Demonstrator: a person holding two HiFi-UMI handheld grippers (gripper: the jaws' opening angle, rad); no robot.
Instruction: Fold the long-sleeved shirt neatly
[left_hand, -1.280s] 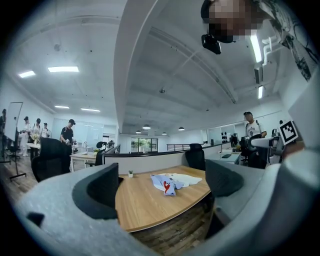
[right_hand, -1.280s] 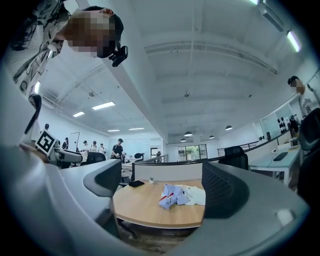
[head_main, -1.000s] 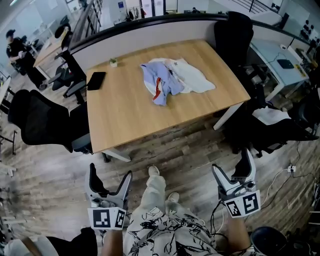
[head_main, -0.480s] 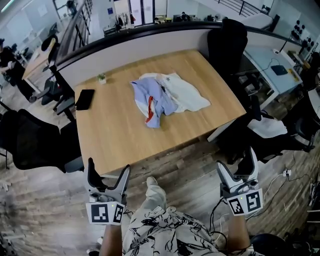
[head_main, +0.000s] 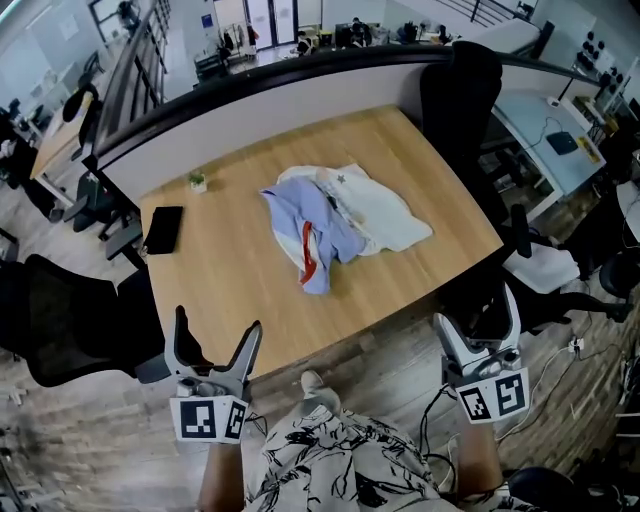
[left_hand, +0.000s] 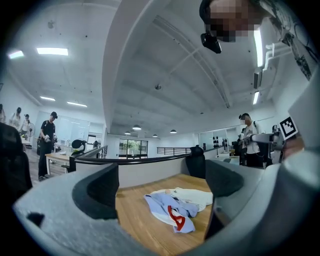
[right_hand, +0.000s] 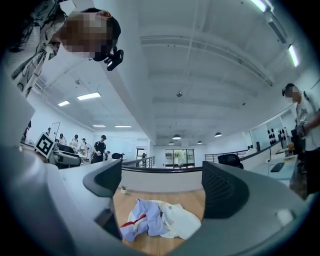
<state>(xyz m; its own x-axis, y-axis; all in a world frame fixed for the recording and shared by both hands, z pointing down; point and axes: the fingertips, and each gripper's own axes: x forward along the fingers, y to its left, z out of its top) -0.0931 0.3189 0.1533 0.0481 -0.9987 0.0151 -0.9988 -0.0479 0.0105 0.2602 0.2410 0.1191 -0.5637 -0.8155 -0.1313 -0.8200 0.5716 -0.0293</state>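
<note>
Head view: both grippers are held low at my body, short of the table's (head_main: 230, 280) near edge. The left gripper (head_main: 218, 322) and the right gripper (head_main: 477, 315) each show their jaws spread, with nothing between them. The long-sleeved shirt (head_main: 335, 215) lies crumpled mid-table, ahead of both and well apart from them, roughly between their two lines. The heap's long axis runs across me: the blue part is toward the left gripper, the white part toward the right. A blue tail with red trim points back at me. Neither gripper looks clearly nearer.

Left gripper view: jaws wide and empty. The shirt (left_hand: 175, 210) sits ahead, framed in the gap and slightly right of centre.

Right gripper view: jaws wide and empty. The shirt (right_hand: 160, 222) sits ahead and low in the gap.

My judgement: no fold is begun. Both grippers need a long forward reach, left for blue, right for white.
</note>
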